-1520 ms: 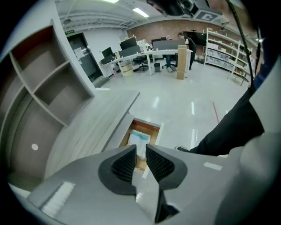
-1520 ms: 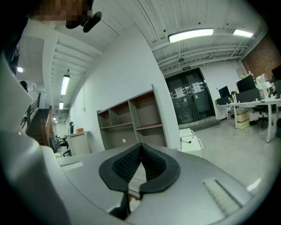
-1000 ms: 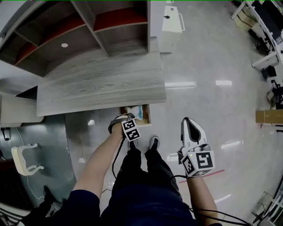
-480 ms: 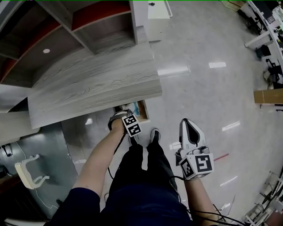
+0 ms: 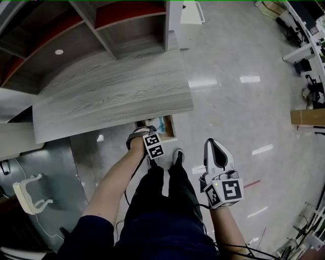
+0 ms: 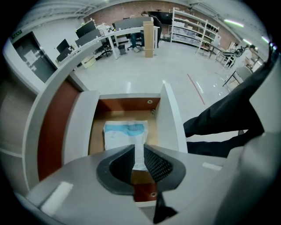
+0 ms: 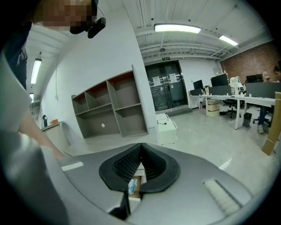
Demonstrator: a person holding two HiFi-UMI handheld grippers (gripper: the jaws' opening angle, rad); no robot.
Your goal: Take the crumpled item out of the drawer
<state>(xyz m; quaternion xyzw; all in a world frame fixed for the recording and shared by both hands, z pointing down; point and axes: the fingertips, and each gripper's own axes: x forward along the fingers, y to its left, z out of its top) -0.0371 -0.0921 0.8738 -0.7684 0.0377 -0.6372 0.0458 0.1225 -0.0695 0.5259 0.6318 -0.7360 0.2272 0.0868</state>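
The crumpled item (image 6: pixel 125 132), a white wad with a light-blue band, lies flat in the open wooden drawer (image 6: pixel 169 118) under the desk edge. In the head view the drawer (image 5: pixel 170 133) juts out below the desktop, and a bit of the item (image 5: pixel 156 124) shows inside it. My left gripper (image 5: pixel 148 133) hangs over the drawer's front, some way above the item. Its jaws (image 6: pixel 139 147) stand open by a narrow gap, through which a strip of the item shows. My right gripper (image 5: pixel 216 144) is shut and empty, held off to the right above the floor, jaws (image 7: pixel 141 145) together.
A grey wood-grain desktop (image 5: pixel 111 96) overhangs the drawer, with open shelving (image 5: pixel 127 30) behind it. The person's legs and shoes (image 5: pixel 176 155) stand just before the drawer. A white pedestal cabinet (image 5: pixel 190 12) sits farther back. Shiny floor (image 5: pixel 244 111) spreads to the right.
The head view has swung slightly. Both grippers stay about where they were, the left over the drawer, the right beside the leg.
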